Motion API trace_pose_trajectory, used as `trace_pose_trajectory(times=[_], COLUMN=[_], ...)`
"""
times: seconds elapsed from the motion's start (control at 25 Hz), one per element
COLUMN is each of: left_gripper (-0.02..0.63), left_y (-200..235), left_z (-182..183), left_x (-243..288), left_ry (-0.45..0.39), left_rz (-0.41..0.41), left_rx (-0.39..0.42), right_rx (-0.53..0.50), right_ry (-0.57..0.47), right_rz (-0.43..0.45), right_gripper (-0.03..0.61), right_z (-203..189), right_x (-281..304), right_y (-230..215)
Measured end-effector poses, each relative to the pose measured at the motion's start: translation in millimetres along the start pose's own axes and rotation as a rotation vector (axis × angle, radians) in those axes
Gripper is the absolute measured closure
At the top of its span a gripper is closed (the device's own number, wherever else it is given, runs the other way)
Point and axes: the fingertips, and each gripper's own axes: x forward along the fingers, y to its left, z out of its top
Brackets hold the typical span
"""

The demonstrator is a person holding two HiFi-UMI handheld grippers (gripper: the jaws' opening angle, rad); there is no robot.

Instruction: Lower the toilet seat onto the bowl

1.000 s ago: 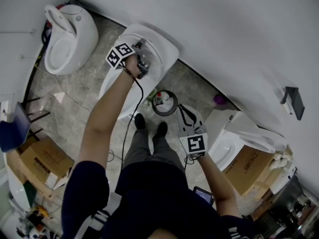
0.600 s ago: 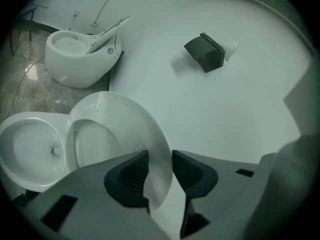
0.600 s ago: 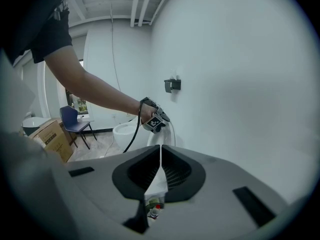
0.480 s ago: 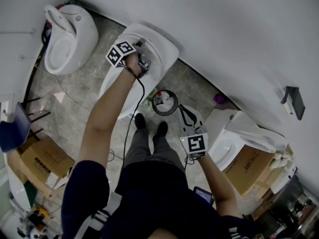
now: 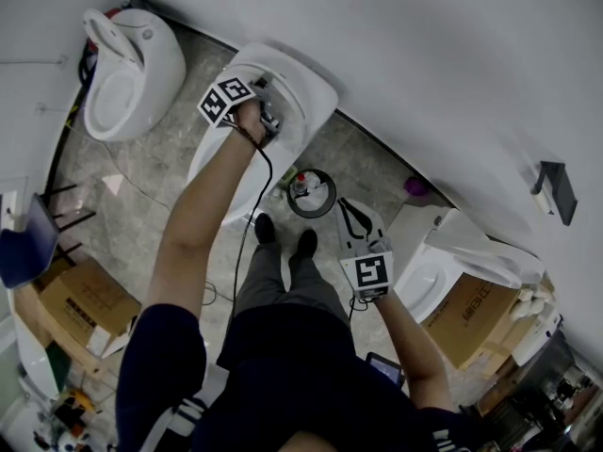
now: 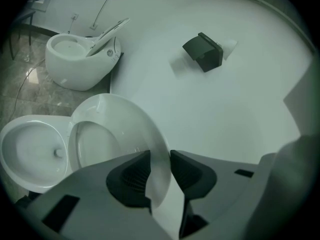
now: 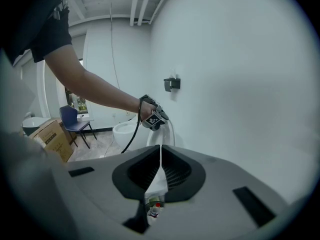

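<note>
Head view: a grey tiled floor (image 5: 141, 186) meets a white wall (image 5: 452, 64). At upper centre, the left gripper (image 5: 268, 119) reaches the raised toilet seat (image 5: 303, 92).

Left gripper view: its jaws have just been closing and pinch the seat's rim, above the bowl (image 6: 30, 149) at lower left.

Right gripper view: the right gripper (image 7: 160, 160) is closed and empty.

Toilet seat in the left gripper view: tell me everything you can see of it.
The toilet seat is a glossy white oval, plastic by its look, with a sunken oval centre. It stands raised, nearly upright, at the end of the open white bowl, in front of the pale wall. The left gripper straddles its upper rim. Its jaws have just been closing, and the rim fills the gap between the pads.
</note>
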Motion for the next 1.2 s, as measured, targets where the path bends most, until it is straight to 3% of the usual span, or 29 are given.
trace_pose_trajectory(times=[1.2], left_gripper=[0.497], left_y=[33.2], left_z=[-9.6], left_x=[-87.8], left_ry=[-0.004], left_rz=[-0.102], left_rx=[0.019], right_rx=[-0.042], right_ry=[-0.024], right_rz=[0.1], right_gripper=[0.549], right_z=[-1.3], right_x=[1.8], right_y=[32.4])
